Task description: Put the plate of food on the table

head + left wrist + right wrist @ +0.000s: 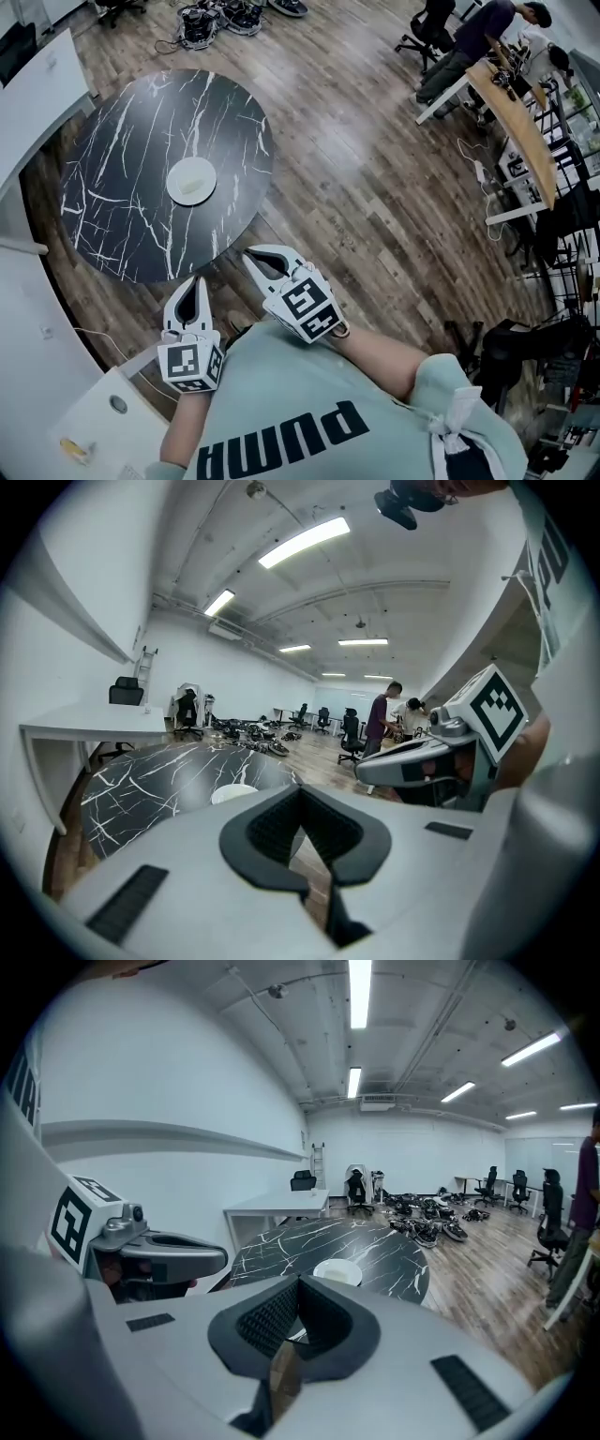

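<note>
Head view | plate (192, 180) on table (122, 187) | well ahead of left hand-held gripper (198, 281)

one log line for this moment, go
plate: on table | left gripper: shut, empty | right gripper: shut, empty

Wood-plank floor (375, 187); white walls (169, 1063); ceiling strip lights (359, 988); white desk (277, 1206); black office chairs (489, 1185).

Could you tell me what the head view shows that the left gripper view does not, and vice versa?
Only the head view: the black-and-white marker cube on the left tongs. Only the left gripper view: long ceiling strip lights. Both: the round black marbled table, the round white plate on it, and the right tongs, shut.
</note>
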`<state>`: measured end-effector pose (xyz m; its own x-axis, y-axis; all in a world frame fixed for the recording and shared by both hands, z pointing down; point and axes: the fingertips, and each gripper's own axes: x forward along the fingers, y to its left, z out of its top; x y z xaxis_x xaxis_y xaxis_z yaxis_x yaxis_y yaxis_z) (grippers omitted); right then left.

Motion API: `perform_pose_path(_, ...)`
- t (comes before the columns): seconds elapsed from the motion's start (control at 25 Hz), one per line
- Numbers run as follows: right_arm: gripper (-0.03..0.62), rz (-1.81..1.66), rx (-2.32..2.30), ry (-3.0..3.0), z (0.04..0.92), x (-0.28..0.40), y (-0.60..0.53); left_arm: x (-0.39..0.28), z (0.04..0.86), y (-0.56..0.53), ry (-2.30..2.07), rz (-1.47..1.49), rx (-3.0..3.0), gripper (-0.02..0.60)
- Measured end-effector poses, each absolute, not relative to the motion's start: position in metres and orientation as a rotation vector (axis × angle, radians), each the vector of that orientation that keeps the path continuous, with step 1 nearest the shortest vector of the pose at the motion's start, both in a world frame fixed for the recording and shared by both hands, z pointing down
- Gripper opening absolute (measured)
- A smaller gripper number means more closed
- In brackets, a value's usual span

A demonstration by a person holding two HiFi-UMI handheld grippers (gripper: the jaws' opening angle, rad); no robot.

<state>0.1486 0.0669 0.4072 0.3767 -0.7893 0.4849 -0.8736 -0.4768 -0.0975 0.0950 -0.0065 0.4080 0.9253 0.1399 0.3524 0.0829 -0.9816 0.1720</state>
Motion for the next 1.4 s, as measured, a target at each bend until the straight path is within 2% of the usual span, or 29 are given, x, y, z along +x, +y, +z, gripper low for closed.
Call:
perform_pose_path(0.68,0.009,0.631,2.356,-1.718,0.406,0.197,0.163,0.13,0.393,0.089,-0.084,0.628,3.003,0.006)
perform_pose_path(1.4,0.009,0.483,2.096,-1.982,0.4,0.187,0.202,0.092,0.408,0.155,-0.554,0.617,2.897,0.006)
